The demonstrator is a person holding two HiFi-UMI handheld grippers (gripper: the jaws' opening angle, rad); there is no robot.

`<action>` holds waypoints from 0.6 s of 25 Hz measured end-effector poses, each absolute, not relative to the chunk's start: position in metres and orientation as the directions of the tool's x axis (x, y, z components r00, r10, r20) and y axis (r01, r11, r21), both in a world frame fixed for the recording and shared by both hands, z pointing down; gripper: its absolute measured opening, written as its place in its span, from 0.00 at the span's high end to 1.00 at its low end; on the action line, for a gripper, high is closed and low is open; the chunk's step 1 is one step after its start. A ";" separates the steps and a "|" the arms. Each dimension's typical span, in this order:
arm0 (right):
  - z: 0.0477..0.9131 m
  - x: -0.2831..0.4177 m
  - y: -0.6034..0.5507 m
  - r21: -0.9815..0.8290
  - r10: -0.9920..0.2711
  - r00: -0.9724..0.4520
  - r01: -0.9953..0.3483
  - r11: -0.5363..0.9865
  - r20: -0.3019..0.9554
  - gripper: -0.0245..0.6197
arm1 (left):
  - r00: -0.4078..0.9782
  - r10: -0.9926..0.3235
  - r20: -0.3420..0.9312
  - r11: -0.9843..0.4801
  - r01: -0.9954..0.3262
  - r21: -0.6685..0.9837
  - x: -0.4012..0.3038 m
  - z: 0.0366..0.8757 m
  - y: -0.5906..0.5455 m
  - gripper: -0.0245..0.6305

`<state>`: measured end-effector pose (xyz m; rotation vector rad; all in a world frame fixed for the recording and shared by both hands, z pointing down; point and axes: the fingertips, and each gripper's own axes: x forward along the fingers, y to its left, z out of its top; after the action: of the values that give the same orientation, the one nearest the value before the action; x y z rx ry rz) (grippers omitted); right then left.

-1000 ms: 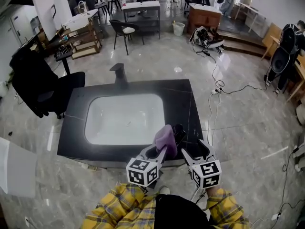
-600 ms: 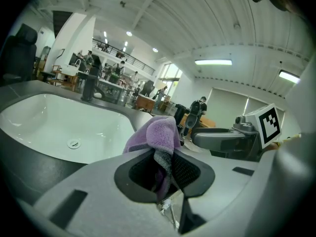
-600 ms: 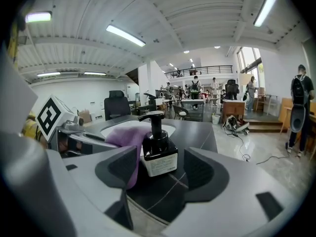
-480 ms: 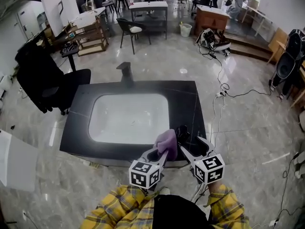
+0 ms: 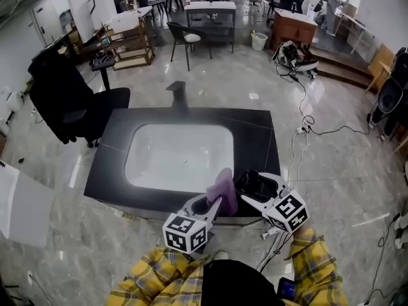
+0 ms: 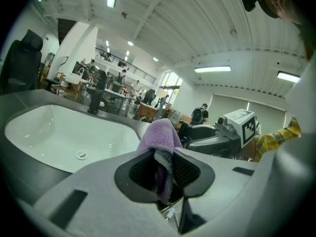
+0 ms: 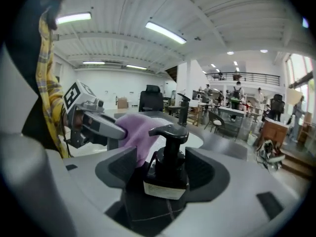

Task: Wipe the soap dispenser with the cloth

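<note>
Since a second ago the right gripper (image 5: 256, 195) has swung out to the right, away from the left gripper (image 5: 215, 201), while the cloth (image 5: 223, 187) stays raised between them.

Only the right gripper view shows the dispenser (image 7: 167, 158) clearly: a black pump bottle set squarely between the fingers (image 7: 117, 166), which are closed on its body. In the head view it is just a dark shape against the dark surface (image 5: 255, 139), at the near right corner beside the sink (image 5: 178, 155).

The left gripper view shows its own fingers (image 6: 190, 171) pinched on the purple cloth, which bunches above their tips.

The dispenser stands upright in the grip, long axis vertical and pump head on top. Its spout points left toward the cloth, which is just beside it. Whether they touch cannot be told.
</note>
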<state>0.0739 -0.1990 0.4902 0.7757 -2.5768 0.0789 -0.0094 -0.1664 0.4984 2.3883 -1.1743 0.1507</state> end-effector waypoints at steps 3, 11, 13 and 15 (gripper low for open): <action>0.492 0.069 -0.206 0.112 -0.437 -0.765 -0.440 0.891 0.473 0.53 | 0.628 -0.724 0.285 -0.529 -0.770 0.357 -0.014 0.494 -0.164 0.86; 0.498 0.053 -0.214 0.081 -0.241 -0.807 -0.235 0.969 0.539 0.53 | 0.633 -0.721 0.282 -0.532 -0.767 0.360 -0.024 0.493 -0.167 0.86; 0.500 0.052 -0.216 0.080 -0.222 -0.804 -0.214 0.974 0.552 0.54 | 0.632 -0.722 0.281 -0.531 -0.767 0.359 -0.026 0.493 -0.168 0.86; 0.502 0.052 -0.218 0.078 -0.212 -0.800 -0.204 0.976 0.562 0.62 | 0.631 -0.723 0.281 -0.530 -0.768 0.360 -0.028 0.493 -0.170 0.86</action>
<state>0.0520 -0.2178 0.5023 0.2921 -2.5221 -0.0176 -0.0278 -0.1700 0.4933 2.4027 -1.1743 0.1340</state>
